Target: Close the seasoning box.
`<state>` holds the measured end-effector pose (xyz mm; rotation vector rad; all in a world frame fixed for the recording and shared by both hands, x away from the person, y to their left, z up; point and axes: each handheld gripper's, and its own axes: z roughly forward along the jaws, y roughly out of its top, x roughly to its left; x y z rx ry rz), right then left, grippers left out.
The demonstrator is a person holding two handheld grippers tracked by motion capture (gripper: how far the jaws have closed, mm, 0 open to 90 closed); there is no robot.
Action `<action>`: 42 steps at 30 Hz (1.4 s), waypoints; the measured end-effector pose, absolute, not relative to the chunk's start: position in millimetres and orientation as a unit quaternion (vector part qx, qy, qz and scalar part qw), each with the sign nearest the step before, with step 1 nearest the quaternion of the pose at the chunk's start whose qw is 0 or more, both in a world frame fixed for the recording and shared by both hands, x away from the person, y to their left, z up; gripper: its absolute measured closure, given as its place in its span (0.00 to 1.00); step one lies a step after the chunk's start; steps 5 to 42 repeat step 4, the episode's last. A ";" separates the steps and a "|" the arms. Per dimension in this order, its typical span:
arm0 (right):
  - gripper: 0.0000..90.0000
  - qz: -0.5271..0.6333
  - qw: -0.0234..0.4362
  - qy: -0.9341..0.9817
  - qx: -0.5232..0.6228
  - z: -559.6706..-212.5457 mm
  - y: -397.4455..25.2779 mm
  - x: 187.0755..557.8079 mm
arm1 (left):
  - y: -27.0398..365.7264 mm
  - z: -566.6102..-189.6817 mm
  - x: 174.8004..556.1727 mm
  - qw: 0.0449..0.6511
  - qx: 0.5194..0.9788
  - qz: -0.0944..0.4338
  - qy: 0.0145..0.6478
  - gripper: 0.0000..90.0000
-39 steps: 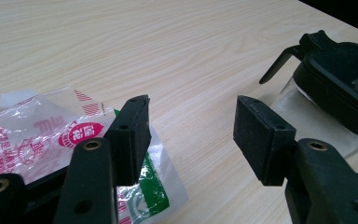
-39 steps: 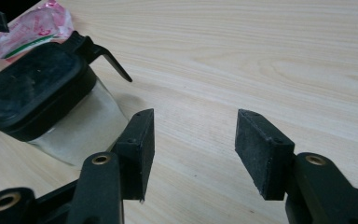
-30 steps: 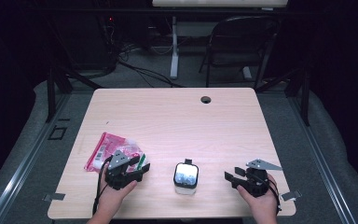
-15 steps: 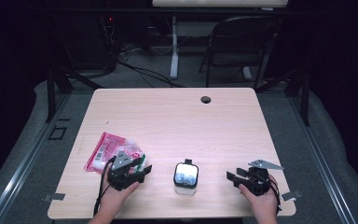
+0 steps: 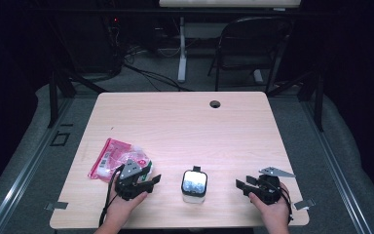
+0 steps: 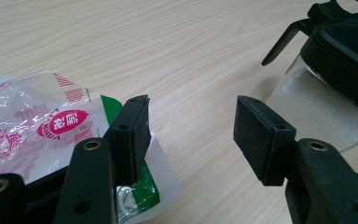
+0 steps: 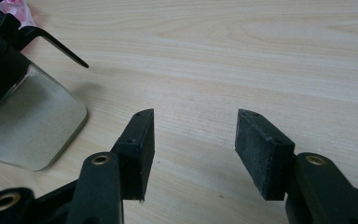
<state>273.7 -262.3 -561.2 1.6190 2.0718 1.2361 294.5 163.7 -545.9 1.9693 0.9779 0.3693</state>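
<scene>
Just ahead of the left tool (image 5: 148,179), between it and the right tool (image 5: 243,186), a clear glass container (image 5: 194,185) with a black lid stands on the counter (image 5: 190,126), apart from both. The left tool lies low near the counter's near edge, held from behind by the person's left hand (image 5: 119,207), whose forearm comes up from the bottom of the high view; its jaws point toward the container and stand wide apart with nothing between them. In the left gripper view the left tool (image 6: 191,126) shows bare wood in its gap, the container (image 6: 326,88) just past its right jaw, and a pink and green plastic packet (image 6: 42,126) under and beside its left jaw, whether touching it cannot be told. That packet (image 5: 117,158) sits just behind and to the outer side of the left tool in the high view. The right tool is gripped by the person's right hand (image 5: 272,209), angled inward toward the container, its jaws likewise spread wide and empty. In the right gripper view the right tool (image 7: 193,130) frames plain counter (image 7: 261,56), and the container (image 7: 28,116) stands off beyond its left jaw, its black lid clip sticking out toward the middle.
</scene>
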 end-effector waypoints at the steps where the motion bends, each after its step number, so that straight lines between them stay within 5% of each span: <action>1: 0.52 0.424 0.119 0.707 0.554 -561.2 -262.4 273.7 | 163.8 -545.8 294.5 0.441 0.793 0.149 0.394 0.51; 42: 0.52 0.424 0.119 0.706 0.554 -561.3 -262.3 273.7 | 164.9 -544.1 294.3 0.444 0.791 0.148 0.394 0.51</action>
